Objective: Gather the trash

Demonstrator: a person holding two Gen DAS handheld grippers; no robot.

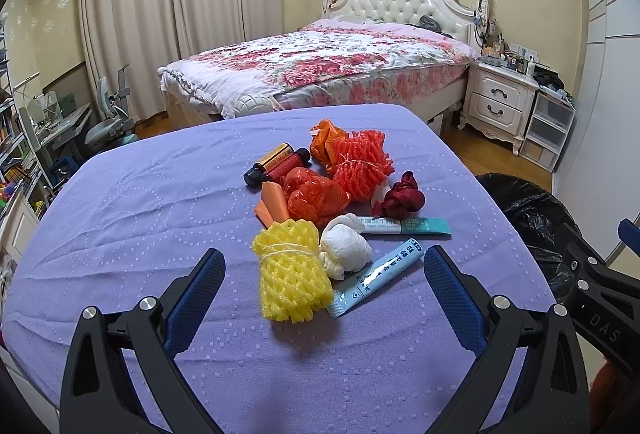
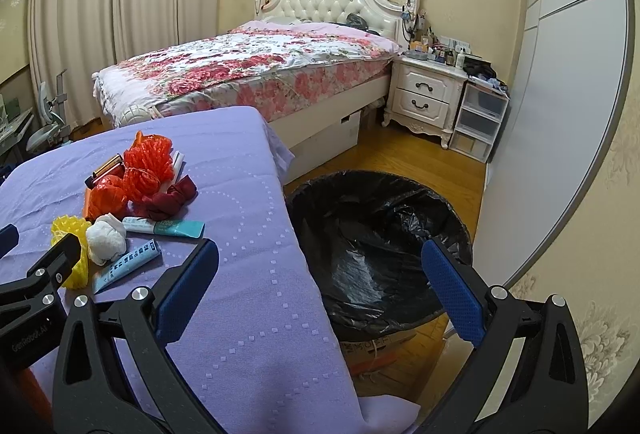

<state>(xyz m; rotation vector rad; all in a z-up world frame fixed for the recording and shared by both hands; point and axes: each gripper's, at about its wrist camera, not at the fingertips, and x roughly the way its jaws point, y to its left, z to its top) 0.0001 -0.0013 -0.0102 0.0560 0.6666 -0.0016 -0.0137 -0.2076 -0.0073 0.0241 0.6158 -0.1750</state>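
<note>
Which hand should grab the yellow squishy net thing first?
Probably the left. The left gripper is open and faces the yellow foam net lying between its fingers. The right gripper, also open, points toward the black-lined bin.

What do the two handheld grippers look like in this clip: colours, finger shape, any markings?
Both match: the left gripper and right gripper have black plastic scissor-style frames with triangular cut-outs and silver round pivot bolts. Each finger ends in a blue textured pad. Seen from the other camera, the frames carry pale lettering: "GenRobot.AI" on the left one, "DAS" on the right one. No cables or sleeves show.
</note>
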